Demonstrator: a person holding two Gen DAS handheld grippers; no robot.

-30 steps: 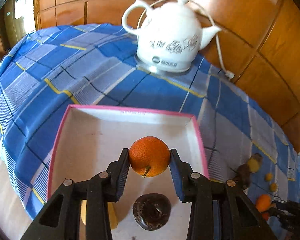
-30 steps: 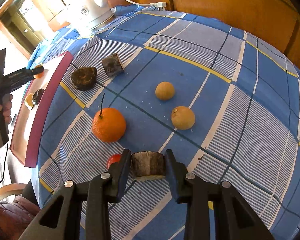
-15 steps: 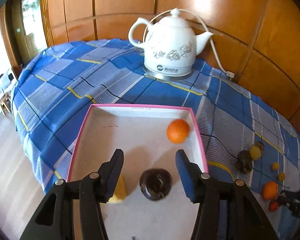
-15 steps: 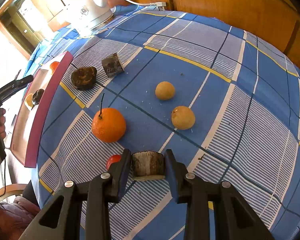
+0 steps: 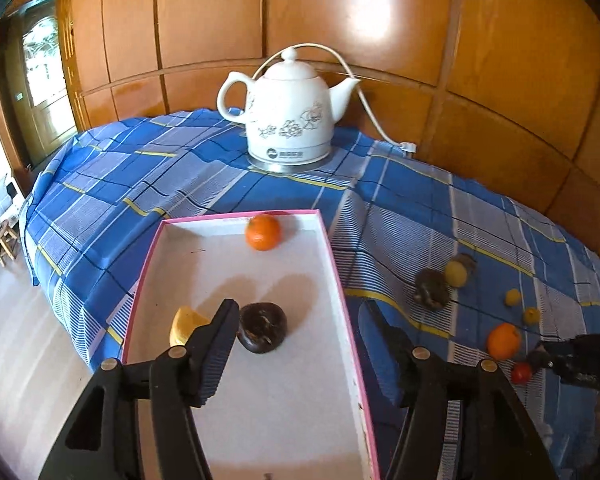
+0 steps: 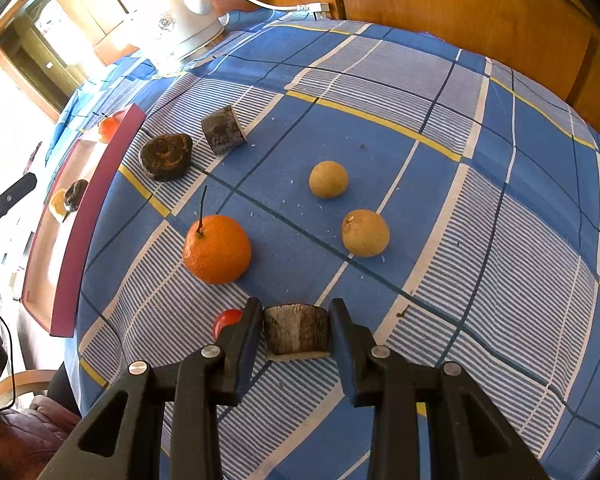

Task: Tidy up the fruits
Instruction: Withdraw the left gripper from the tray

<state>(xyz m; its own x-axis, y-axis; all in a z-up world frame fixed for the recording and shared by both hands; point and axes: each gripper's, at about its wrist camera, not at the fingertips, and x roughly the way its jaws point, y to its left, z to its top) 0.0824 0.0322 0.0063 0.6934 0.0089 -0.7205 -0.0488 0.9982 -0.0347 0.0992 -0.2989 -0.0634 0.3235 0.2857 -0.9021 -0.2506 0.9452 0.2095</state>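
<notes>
A pink-rimmed white tray (image 5: 336,264) holds an orange (image 5: 263,232) at its far end, a dark brown fruit (image 5: 262,327) and a yellow piece (image 5: 184,324). My left gripper (image 5: 296,320) is open and empty above the tray's near half. My right gripper (image 6: 296,320) is shut on a brown cut fruit chunk (image 6: 297,331) resting on the cloth. Beside it lie a stemmed orange (image 6: 217,249), a small red fruit (image 6: 226,319), two tan round fruits (image 6: 328,179) (image 6: 365,233), a dark fruit (image 6: 166,157) and another brown chunk (image 6: 223,130).
A white kettle (image 5: 288,116) with a cord stands at the back of the blue plaid tablecloth (image 5: 140,176). A wooden panel wall (image 5: 380,20) runs behind the table. The tray's pink side (image 6: 96,208) lies left of the loose fruits.
My left gripper let go of the orange, opened and drew back and up; the orange now lies at the tray's far end. My right gripper stayed shut on the chunk.
</notes>
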